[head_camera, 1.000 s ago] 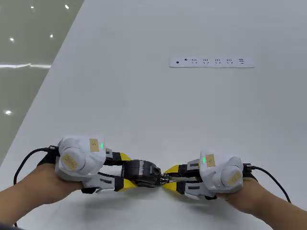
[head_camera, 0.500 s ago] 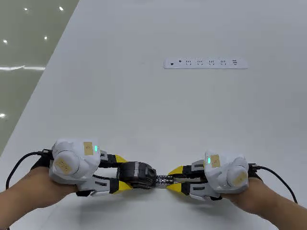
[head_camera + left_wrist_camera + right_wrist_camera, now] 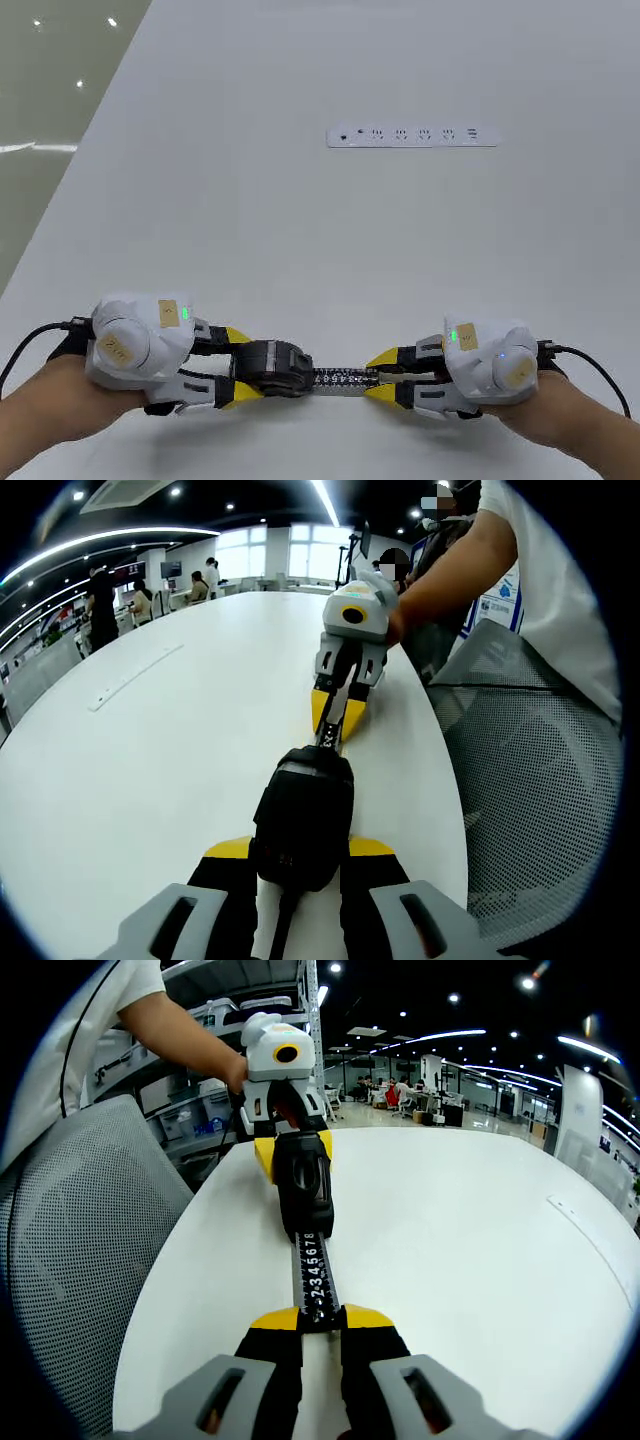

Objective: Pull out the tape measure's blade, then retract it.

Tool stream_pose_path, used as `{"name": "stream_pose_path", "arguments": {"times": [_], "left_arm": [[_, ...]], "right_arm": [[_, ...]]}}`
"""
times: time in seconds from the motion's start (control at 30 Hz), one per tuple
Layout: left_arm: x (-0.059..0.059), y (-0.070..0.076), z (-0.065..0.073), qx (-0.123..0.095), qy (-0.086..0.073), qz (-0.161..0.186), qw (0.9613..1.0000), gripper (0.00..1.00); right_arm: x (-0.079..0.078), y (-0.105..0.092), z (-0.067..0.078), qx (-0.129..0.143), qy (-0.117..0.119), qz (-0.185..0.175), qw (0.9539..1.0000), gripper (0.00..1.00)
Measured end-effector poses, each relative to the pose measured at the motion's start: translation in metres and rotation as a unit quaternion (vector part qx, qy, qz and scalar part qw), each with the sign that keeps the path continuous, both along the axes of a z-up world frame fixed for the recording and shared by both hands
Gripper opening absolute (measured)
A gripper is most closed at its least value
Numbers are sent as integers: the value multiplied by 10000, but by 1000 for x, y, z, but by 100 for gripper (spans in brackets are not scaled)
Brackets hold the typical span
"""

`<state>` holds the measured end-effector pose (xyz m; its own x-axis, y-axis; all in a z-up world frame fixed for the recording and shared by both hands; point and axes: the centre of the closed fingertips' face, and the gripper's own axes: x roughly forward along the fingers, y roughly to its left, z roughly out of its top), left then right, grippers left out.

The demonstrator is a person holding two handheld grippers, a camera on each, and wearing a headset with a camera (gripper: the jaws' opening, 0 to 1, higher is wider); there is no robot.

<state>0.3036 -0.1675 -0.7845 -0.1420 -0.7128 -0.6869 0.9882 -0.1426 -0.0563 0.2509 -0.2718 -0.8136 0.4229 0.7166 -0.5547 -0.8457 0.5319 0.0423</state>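
Note:
A black tape measure (image 3: 272, 366) lies near the table's front edge, clamped between the yellow-tipped jaws of my left gripper (image 3: 238, 365). In the left gripper view the case (image 3: 302, 818) fills the space between the jaws. A short length of blade (image 3: 345, 377) with printed numbers runs from the case to my right gripper (image 3: 382, 375), which is shut on the blade's end. In the right gripper view the blade (image 3: 313, 1272) stretches from the jaws to the case (image 3: 303, 1189), with the left gripper (image 3: 283, 1140) behind it.
A white power strip (image 3: 412, 136) lies flat at the far middle of the white table (image 3: 300, 230). The table's left edge (image 3: 70, 180) drops to a glossy floor. A mesh chair back (image 3: 70, 1260) stands close behind the front edge.
The two grippers have moved apart, the left one leftward and the right one rightward. The blade now shows a longer numbered stretch between case and right gripper.

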Motion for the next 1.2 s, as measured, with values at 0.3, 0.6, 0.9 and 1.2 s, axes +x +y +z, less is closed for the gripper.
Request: {"name": "stream_pose_path", "arguments": {"times": [0.3, 0.6, 0.9, 1.2], "left_arm": [[0, -1, 0, 4, -1, -1, 10000, 28], [0, -1, 0, 13, -14, -12, 10000, 28], [0, -1, 0, 7, -22, -15, 10000, 28], [0, -2, 0, 23, -38, -32, 10000, 28]], "right_arm": [[-9, -18, -1, -123, 24, -69, 9999, 11], [-15, -33, -1, -226, 61, -89, 9997, 11], [-23, -53, -1, -346, 129, -152, 9992, 11], [-31, -69, 0, -414, 199, -238, 9987, 11]]}}
